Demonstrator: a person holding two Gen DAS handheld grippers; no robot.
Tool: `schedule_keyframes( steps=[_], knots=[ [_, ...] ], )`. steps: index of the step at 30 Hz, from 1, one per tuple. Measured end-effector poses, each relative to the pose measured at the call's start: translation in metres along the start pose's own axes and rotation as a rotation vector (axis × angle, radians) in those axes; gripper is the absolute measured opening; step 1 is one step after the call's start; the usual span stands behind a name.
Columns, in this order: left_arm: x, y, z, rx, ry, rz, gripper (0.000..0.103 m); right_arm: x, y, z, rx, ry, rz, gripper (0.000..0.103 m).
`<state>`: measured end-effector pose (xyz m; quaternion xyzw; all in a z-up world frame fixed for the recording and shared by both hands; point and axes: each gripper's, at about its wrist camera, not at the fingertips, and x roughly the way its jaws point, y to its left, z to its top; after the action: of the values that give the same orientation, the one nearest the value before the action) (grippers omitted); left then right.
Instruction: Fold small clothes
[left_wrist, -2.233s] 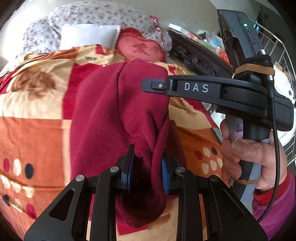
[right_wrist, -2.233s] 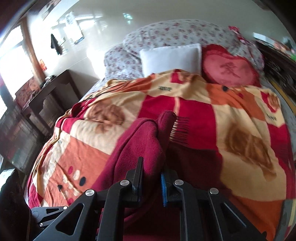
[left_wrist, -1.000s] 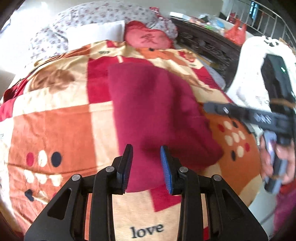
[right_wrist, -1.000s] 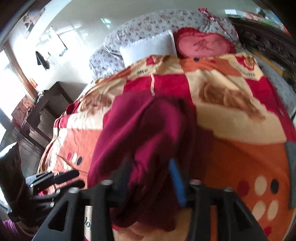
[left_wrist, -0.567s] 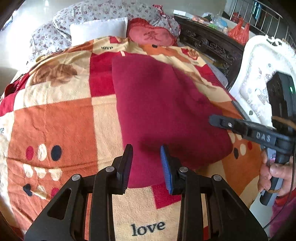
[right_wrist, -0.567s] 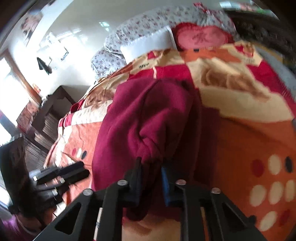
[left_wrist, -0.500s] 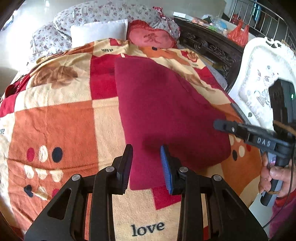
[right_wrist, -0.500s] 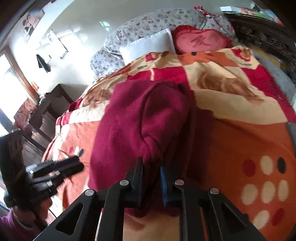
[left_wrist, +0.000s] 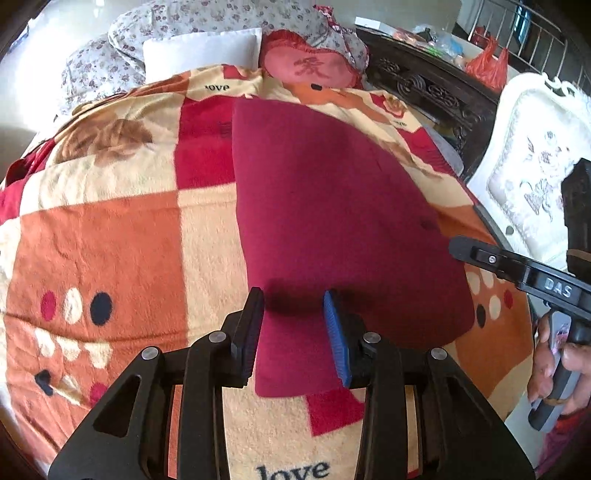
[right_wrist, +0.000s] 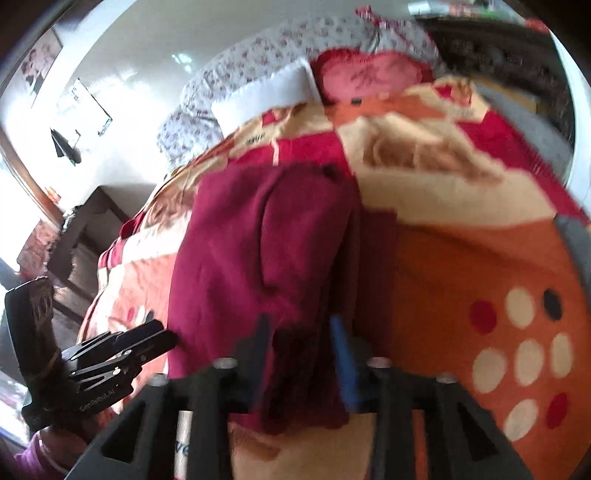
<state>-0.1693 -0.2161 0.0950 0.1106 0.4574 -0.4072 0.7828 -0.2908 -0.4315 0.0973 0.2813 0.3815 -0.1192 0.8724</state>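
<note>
A dark red garment (left_wrist: 332, 206) lies flat on the patchwork blanket (left_wrist: 110, 251), folded lengthwise. My left gripper (left_wrist: 293, 332) hovers open over the garment's near edge, its pads clear of the cloth. At the right edge of the left wrist view, a hand holds my right gripper (left_wrist: 461, 249) beside the garment's right corner. In the blurred right wrist view the garment (right_wrist: 251, 251) has a raised fold. My right gripper (right_wrist: 301, 354) straddles that fold with its jaws opening and loose cloth between them. The left gripper (right_wrist: 159, 339) shows at the lower left.
At the bed's head lie a white pillow (left_wrist: 201, 50), a red heart cushion (left_wrist: 314, 68) and floral pillows (left_wrist: 103, 70). A dark carved bed frame (left_wrist: 436, 92) and a white padded chair (left_wrist: 532, 177) stand on the right. A dark wooden table (right_wrist: 85, 229) stands left of the bed.
The garment, earlier held up by both grippers, now lies flat. The left gripper has let go. The right gripper, shut on the fold half a second ago, now has its fingers apart.
</note>
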Motion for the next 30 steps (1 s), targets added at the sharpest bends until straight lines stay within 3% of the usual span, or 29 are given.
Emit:
schedule_keyframes(
  steps=[4, 8, 10, 16, 22, 23, 24, 25, 26, 30],
  knots=[
    [0.003, -0.001, 0.009, -0.018, -0.011, 0.007, 0.033, 0.011, 0.004, 0.012, 0.010, 0.010, -0.007, 0.045],
    [0.009, -0.002, 0.022, -0.032, -0.035, 0.020, 0.033, 0.012, 0.017, 0.025, -0.024, -0.053, -0.013, 0.043],
    [0.016, -0.004, 0.026, -0.031, -0.041, 0.034, 0.041, 0.020, 0.025, 0.030, -0.059, -0.044, -0.013, 0.030],
    [0.032, -0.010, 0.028, -0.028, -0.044, 0.063, 0.055, 0.058, 0.014, 0.026, -0.104, 0.035, -0.104, 0.023],
    [0.033, -0.011, 0.028, -0.007, -0.049, 0.053, 0.061, 0.049, -0.011, 0.020, -0.018, 0.002, -0.024, 0.023],
    [0.029, -0.006, 0.028, -0.028, -0.047, 0.022, 0.061, 0.042, -0.016, 0.019, 0.004, -0.022, 0.011, 0.025],
    [0.026, 0.000, 0.029, -0.057, -0.049, -0.018, 0.061, 0.036, -0.018, 0.018, 0.019, -0.043, 0.023, 0.044],
    [0.023, 0.008, 0.029, -0.100, -0.057, -0.067, 0.062, 0.031, -0.022, 0.015, 0.037, -0.066, 0.016, 0.071],
    [0.020, 0.016, 0.029, -0.136, -0.064, -0.103, 0.066, 0.029, -0.025, 0.014, 0.053, -0.082, 0.014, 0.080],
    [0.019, 0.033, 0.031, -0.181, -0.073, -0.148, 0.072, 0.037, -0.042, 0.013, 0.121, -0.058, 0.067, 0.082]
  ],
)
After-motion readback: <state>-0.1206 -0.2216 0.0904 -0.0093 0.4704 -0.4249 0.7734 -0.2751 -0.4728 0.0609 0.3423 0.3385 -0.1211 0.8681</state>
